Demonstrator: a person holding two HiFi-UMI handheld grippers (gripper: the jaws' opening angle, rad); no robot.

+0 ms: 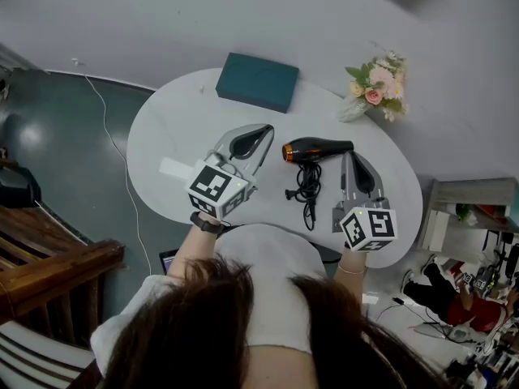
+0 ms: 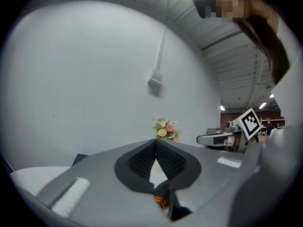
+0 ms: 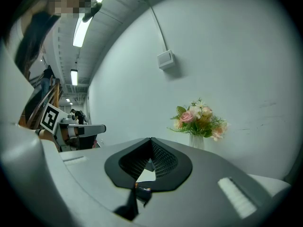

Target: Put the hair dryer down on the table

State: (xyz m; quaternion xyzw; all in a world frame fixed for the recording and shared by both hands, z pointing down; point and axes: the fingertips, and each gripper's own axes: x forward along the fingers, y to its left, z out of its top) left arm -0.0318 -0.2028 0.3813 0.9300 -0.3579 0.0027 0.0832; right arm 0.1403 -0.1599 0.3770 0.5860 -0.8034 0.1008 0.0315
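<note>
**Q:** what else is sitting around that teal box (image 1: 258,81)?

**A:** mostly flowers lol. There's a pink and cream bunch (image 1: 376,79) in a pale vase (image 1: 353,109) off to the box's right, against the grey wall (image 1: 203,14). Left of the box a thin white cable (image 1: 113,148) trails over the dark floor (image 1: 73,168). Further down-left of the box there's a wooden railing (image 1: 57,270). A small white switch box (image 3: 165,59) is up the wall, right of the box.

One hair dryer (image 1: 316,150), one bouquet (image 1: 375,87), seemingly one box (image 1: 258,81)
</note>
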